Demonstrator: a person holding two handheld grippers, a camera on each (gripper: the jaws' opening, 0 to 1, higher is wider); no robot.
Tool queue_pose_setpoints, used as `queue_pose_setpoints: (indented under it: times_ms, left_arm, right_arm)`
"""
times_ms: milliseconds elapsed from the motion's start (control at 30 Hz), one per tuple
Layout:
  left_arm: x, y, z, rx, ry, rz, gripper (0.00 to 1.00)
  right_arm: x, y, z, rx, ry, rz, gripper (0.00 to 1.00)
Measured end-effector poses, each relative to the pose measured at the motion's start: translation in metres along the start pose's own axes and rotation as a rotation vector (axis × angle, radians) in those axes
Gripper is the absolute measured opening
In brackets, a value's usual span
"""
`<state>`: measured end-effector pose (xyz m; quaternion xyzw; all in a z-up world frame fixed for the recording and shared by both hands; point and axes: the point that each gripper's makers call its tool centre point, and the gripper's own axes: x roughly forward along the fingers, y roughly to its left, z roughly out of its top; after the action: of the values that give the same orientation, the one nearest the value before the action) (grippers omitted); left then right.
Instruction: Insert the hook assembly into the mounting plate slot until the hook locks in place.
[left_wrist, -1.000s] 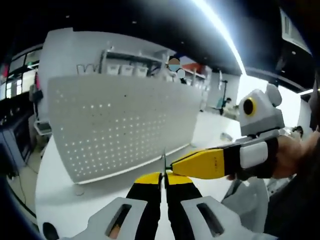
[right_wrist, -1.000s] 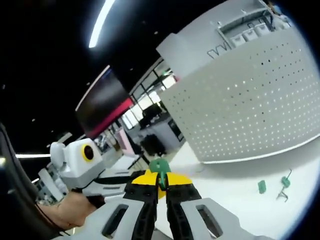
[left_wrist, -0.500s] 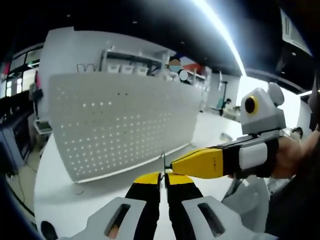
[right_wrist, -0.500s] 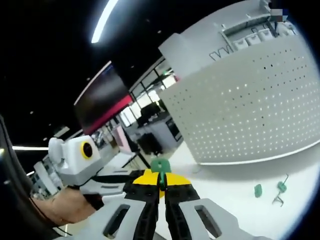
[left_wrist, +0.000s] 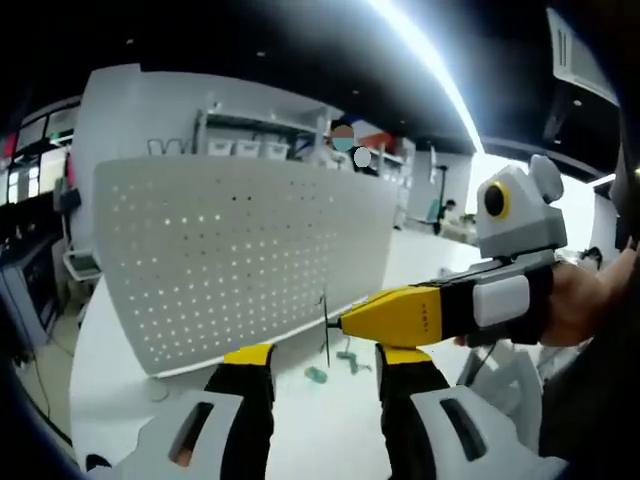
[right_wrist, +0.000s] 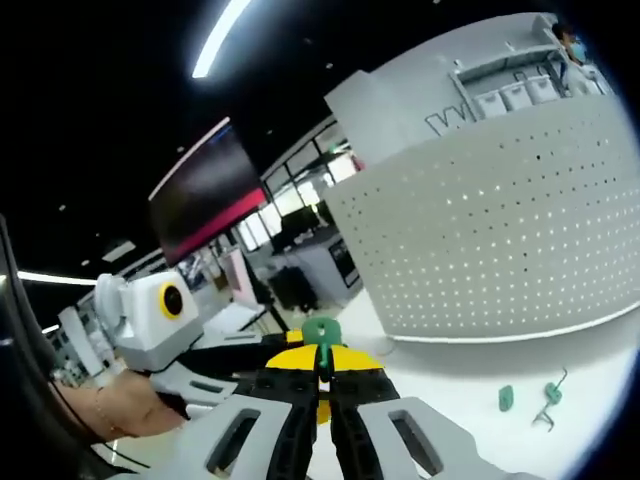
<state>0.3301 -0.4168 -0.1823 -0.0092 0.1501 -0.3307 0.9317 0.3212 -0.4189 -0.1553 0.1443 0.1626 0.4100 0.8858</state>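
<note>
On the white table (left_wrist: 110, 390) before the pegboard (left_wrist: 230, 250), the right gripper (right_wrist: 322, 368) pinches the green-capped hook (right_wrist: 321, 335); the left gripper (left_wrist: 325, 362) stands wide, empty.

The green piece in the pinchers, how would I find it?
Find the big white board full of holes, then look down to the yellow and black right gripper in front. The green piece sticks up from its shut tips, while other green bits lie loose on the table.
</note>
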Motion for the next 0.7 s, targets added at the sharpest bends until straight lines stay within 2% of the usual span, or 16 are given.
queue_pose_setpoints:
  times_ms: [100,233,400,567,700]
  left_arm:
    - [0.001,0.0,-0.002,0.01,0.007,0.001,0.63]
    - [0.001,-0.004,-0.002,0.039,0.002,-0.006,0.71]
    - [0.002,-0.004,-0.004,0.027,0.012,-0.003,0.85]
    - [0.002,-0.008,-0.006,0.017,0.013,-0.014,0.93]
    - [0.002,-0.011,-0.008,0.01,0.013,-0.026,0.96]
  right_arm:
    - [0.0,0.0,0.001,-0.009,0.001,-0.001,0.0]
    - [0.0,-0.002,0.0,-0.021,0.01,-0.005,0.0]
    - [-0.001,-0.005,0.0,-0.035,0.01,-0.013,0.0]
    - [-0.003,-0.01,0.003,-0.051,0.0,-0.03,0.0]
    - [-0.002,-0.014,0.007,-0.069,-0.012,-0.045,0.0]
